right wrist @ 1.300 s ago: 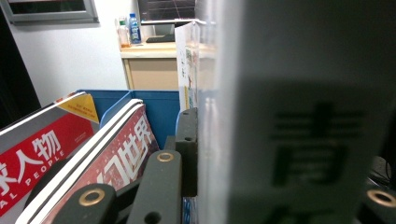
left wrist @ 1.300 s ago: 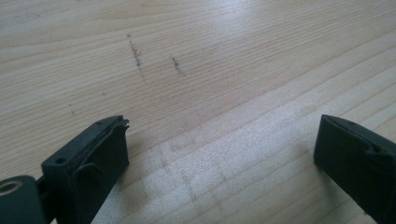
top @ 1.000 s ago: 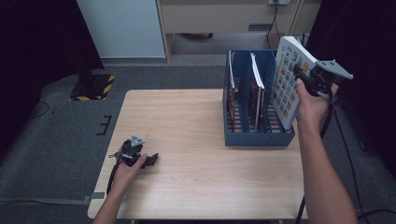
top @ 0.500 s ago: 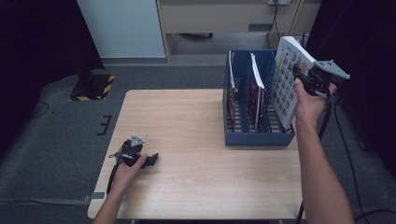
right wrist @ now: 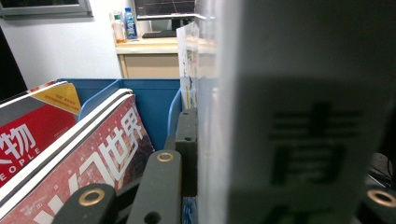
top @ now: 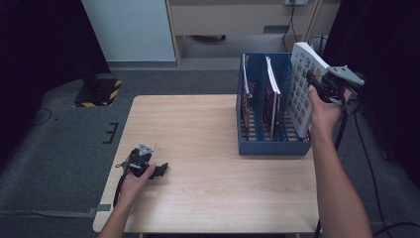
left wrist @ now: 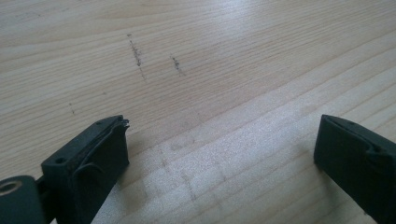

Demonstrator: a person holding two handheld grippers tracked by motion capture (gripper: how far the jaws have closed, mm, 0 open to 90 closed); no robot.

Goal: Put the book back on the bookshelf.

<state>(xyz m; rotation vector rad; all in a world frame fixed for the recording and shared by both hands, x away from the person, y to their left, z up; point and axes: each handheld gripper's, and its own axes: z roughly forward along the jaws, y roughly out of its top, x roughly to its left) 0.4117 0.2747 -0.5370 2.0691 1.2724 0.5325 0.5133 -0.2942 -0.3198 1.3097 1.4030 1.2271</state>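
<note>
Landmark: the blue file rack (top: 273, 147), standing on the right part of the wooden table (top: 208, 124), is taken as reference.
Book: a thick white book (top: 301, 89) with a grid of small pictures on its cover is held at the rack's right end, lower edge down in the rightmost slot, upper part well above the rim.
Axis: the long axis is seen running up and down, tilted so the top leans away from the rack; the printed cover is turned toward the magazines (top: 271, 94) in the neighbouring slots.
Right gripper (top: 322, 85): clamped on the book's upper part, its jaws pressed on both covers.
Left gripper (top: 159, 170): rested on the table, well apart from the rack toward the near left corner, jaws spread wide, nothing between them.
Handling: the book is judged fairly heavy and stiff as a closed block, with smooth covers that could slip; a grip across both covers near the upper edge is judged best.
</note>
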